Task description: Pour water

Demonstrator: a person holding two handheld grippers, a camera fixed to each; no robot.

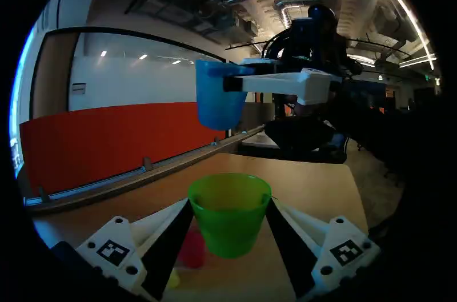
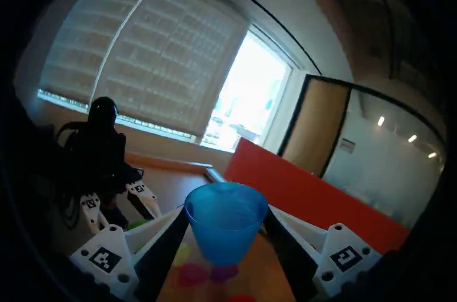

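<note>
Clamping green cup (image 1: 229, 222) in left hand-held gripper (image 1: 229, 205), right hand-held gripper (image 2: 225, 212) clamped on blue cup (image 2: 225, 228)

You have no word, number or brand to read here: the square black-and-white markers (image 1: 112, 252) on your left gripper (image 1: 229, 202) and right gripper (image 2: 225, 209) carry only patterns, and the small wall sign (image 1: 79, 88) is too blurred to make out.
</note>
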